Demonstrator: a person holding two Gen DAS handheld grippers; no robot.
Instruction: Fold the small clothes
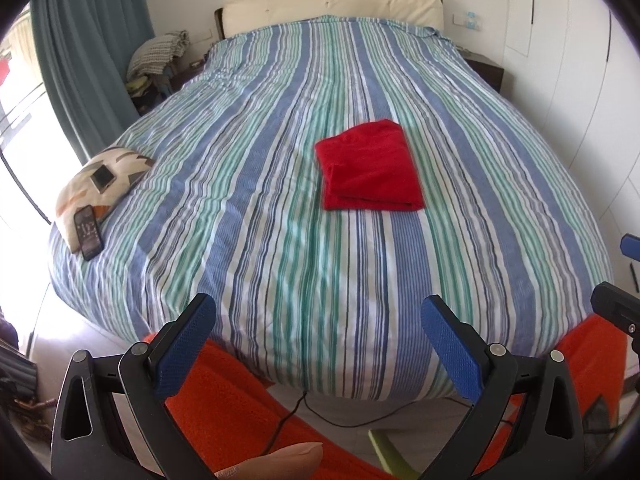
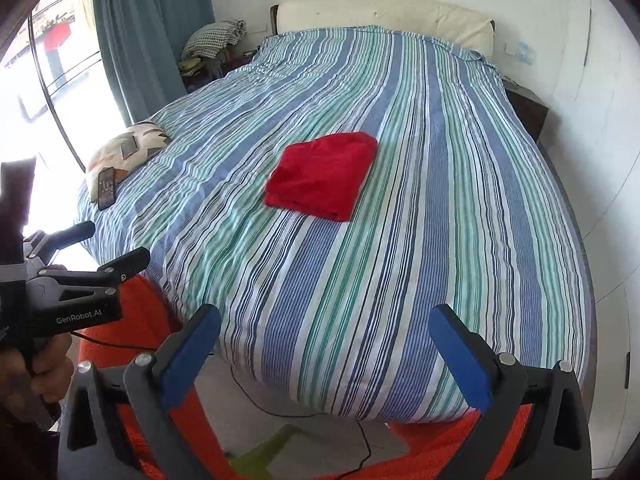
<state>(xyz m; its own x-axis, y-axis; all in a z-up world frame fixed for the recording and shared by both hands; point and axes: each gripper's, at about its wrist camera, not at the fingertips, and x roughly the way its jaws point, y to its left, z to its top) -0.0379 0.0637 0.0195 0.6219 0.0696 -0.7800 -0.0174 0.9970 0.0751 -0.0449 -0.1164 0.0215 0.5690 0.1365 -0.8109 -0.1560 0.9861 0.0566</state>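
Note:
A red garment (image 1: 370, 168), folded into a flat rectangle, lies on the striped bedspread (image 1: 280, 208) near the middle of the bed; it also shows in the right wrist view (image 2: 322, 176). My left gripper (image 1: 316, 320) is open and empty, held off the foot of the bed, well short of the garment. My right gripper (image 2: 326, 328) is open and empty too, at the foot of the bed to the right of the left one. The left gripper also shows at the left edge of the right wrist view (image 2: 86, 252).
A patterned pillow (image 1: 100, 184) with a phone (image 1: 89, 233) and a small device lies at the bed's left edge. The headboard (image 1: 332, 4) is at the far end. A curtain (image 1: 88, 52) and window are left, white wardrobes right. A cable (image 1: 288, 412) runs on the floor.

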